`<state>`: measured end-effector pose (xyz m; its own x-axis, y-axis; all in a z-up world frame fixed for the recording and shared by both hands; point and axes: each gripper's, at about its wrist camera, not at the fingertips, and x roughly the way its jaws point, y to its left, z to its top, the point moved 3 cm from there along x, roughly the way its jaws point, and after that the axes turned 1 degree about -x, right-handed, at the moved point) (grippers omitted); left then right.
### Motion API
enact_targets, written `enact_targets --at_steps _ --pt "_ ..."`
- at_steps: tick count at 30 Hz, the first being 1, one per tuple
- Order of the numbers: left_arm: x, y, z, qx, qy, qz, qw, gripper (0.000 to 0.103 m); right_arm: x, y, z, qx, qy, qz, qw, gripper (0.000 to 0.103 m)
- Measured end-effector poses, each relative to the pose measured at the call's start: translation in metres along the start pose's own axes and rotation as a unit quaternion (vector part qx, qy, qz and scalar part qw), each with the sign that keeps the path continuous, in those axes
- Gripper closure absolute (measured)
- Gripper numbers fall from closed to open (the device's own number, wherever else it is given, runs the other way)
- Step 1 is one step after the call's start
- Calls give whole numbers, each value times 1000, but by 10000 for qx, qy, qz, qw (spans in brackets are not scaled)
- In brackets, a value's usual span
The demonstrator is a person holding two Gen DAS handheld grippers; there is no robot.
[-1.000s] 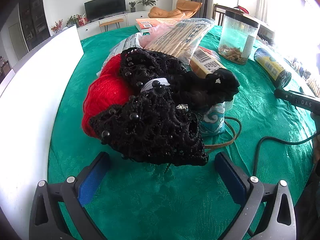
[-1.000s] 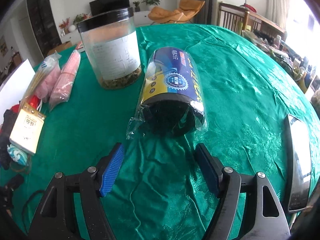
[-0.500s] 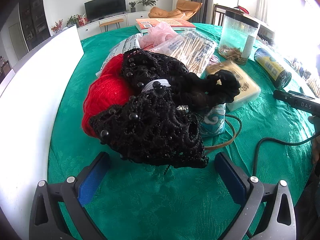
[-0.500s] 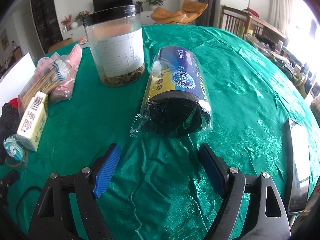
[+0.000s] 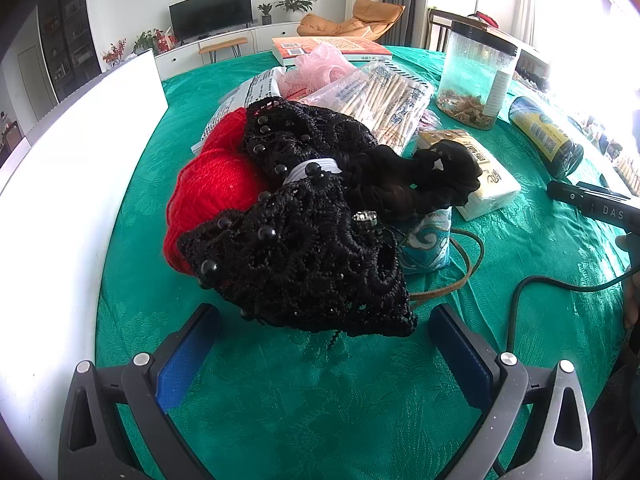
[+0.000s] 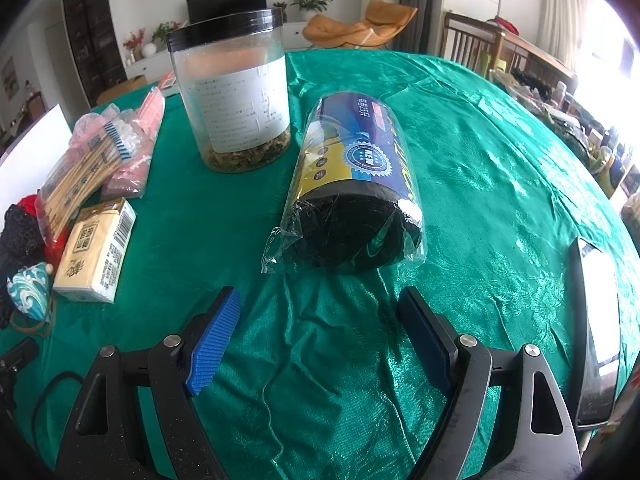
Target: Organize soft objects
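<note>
A soft pile lies just ahead of my left gripper (image 5: 322, 332), which is open with nothing between its blue pads. Black beaded crochet lace (image 5: 304, 248) drapes over a ball of red yarn (image 5: 212, 188), with a black fabric bunch (image 5: 412, 176) and a teal wave-patterned pouch (image 5: 426, 246) beside them. My right gripper (image 6: 320, 304) is open and empty, pointed at a plastic-wrapped roll of black bags (image 6: 352, 184) that lies a short way beyond its tips. A tissue pack (image 6: 96, 248) lies flat to the left.
A green cloth (image 6: 480, 160) covers the round table. A clear jar with a black lid (image 6: 236, 92), a bag of wooden sticks (image 5: 384, 96), pink mesh (image 5: 316, 66), a book (image 5: 332, 46), a white board (image 5: 72, 168), a black cable (image 5: 560, 284) and a phone (image 6: 598, 312) are around.
The bag of sticks and the tissue pack have dropped from a raised position behind the black fabric to lie flat on the cloth. The right gripper's jaws have spread wider. The soft pile has not moved.
</note>
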<state>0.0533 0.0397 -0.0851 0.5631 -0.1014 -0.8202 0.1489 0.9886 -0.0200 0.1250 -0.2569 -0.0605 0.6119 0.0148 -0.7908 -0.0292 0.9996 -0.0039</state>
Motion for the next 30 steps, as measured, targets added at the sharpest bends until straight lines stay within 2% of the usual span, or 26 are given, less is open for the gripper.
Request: enact_targets --at_steps 30 --pt "0 0 0 2 -2 -4 10000 0 0 0 0 -8 -2 -1 10000 20"
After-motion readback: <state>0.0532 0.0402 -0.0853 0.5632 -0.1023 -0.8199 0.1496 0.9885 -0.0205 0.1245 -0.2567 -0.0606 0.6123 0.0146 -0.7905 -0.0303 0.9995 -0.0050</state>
